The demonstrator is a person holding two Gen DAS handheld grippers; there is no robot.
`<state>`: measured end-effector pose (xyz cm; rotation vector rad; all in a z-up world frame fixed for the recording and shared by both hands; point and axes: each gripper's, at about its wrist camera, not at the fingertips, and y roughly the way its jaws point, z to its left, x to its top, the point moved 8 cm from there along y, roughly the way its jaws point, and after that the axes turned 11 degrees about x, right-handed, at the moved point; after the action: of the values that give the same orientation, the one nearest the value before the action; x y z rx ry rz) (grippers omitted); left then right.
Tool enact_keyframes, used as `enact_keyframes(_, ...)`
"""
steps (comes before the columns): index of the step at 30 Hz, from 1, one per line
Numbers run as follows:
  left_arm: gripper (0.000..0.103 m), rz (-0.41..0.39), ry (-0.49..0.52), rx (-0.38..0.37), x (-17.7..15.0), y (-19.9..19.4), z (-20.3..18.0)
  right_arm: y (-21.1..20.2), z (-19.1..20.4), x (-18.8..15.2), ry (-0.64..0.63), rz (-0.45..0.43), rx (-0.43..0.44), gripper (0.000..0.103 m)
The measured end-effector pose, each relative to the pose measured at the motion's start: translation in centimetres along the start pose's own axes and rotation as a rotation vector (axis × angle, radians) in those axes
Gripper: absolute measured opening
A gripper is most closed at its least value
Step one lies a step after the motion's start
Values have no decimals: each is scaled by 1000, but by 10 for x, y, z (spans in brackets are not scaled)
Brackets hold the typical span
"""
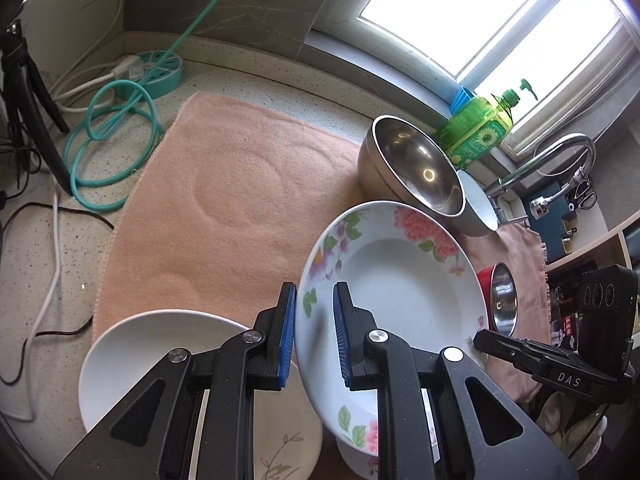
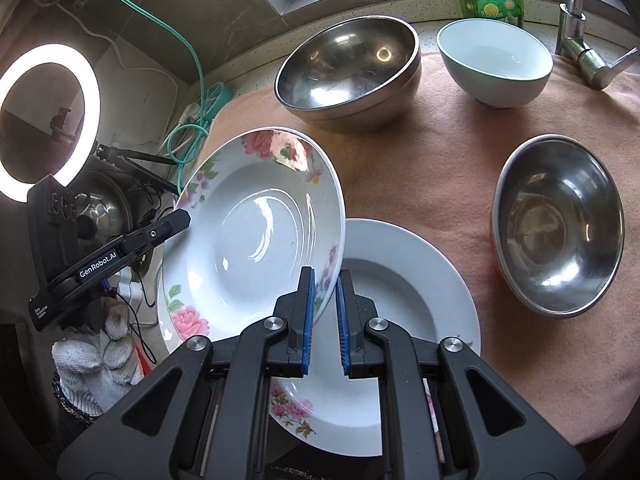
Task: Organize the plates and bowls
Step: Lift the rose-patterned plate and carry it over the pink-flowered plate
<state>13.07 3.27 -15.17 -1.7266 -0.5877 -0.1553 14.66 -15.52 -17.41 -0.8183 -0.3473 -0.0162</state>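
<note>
A floral deep plate (image 1: 400, 280) is held tilted above the counter between both grippers. My left gripper (image 1: 315, 334) straddles its left rim, jaws slightly apart around the edge. My right gripper (image 2: 324, 316) straddles the opposite rim of the same plate (image 2: 256, 232). Below it lies a white plate with a floral edge (image 2: 420, 292) on the pink towel (image 2: 420, 184). Another white plate (image 1: 132, 360) sits at lower left in the left wrist view. A large steel bowl (image 2: 348, 72), a white bowl (image 2: 496, 64) and a small steel bowl (image 2: 560, 224) stand on the towel.
A green dish soap bottle (image 1: 480, 124) and a faucet (image 1: 560, 160) stand by the window. A teal power strip (image 1: 160, 68) and cables (image 1: 112, 144) lie at the counter's back left. A ring light (image 2: 48, 120) stands at the left.
</note>
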Motion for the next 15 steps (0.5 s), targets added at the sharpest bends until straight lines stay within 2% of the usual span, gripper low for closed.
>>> enact_keyframes(15,17,41,-3,-6,-53,1,-37,-25,-41,-40,17,43,-22,11)
